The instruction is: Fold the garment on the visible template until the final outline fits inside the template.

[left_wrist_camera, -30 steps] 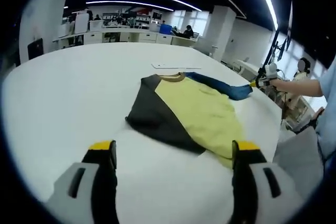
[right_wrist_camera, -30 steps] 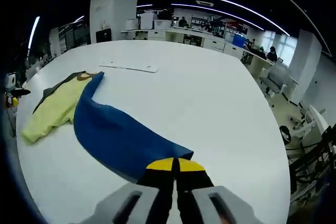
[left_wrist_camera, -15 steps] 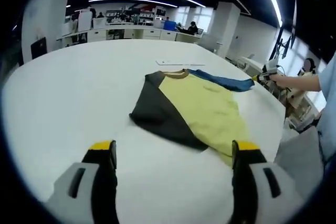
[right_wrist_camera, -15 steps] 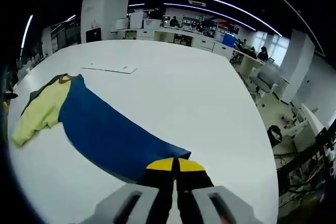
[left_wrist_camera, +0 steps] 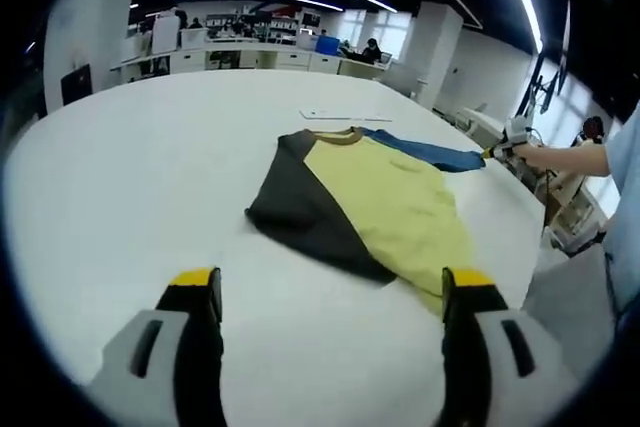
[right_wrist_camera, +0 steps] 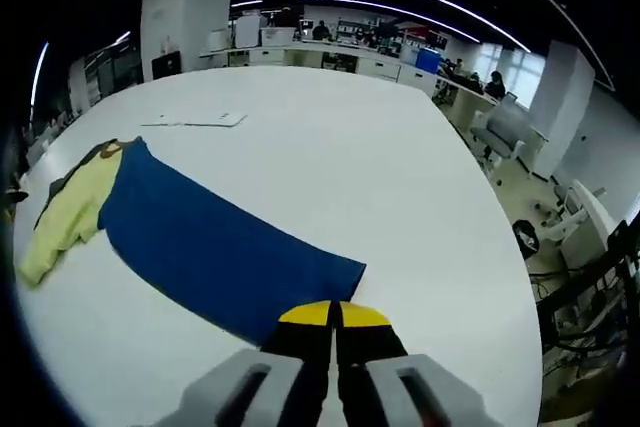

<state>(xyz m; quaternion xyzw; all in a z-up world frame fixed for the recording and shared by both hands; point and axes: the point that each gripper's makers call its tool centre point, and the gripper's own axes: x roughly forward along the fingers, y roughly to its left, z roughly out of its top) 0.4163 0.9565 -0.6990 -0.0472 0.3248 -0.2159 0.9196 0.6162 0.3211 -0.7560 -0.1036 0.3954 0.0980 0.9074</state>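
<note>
My right gripper (right_wrist_camera: 334, 315) was clenched on the long blue fabric sleeve (right_wrist_camera: 215, 252) of the yellow, dark-grey and blue shirt (left_wrist_camera: 365, 202) lying toward the white table's (left_wrist_camera: 130, 177) right edge; my left gripper (left_wrist_camera: 330, 292) hung released. I judged pulling harder could drag the shirt off that edge

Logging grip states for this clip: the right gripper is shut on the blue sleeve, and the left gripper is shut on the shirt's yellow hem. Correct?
Not quite. In the left gripper view the left gripper is open, jaws apart above the table, holding nothing. The right gripper is indeed shut on the blue sleeve of the shirt.
</note>
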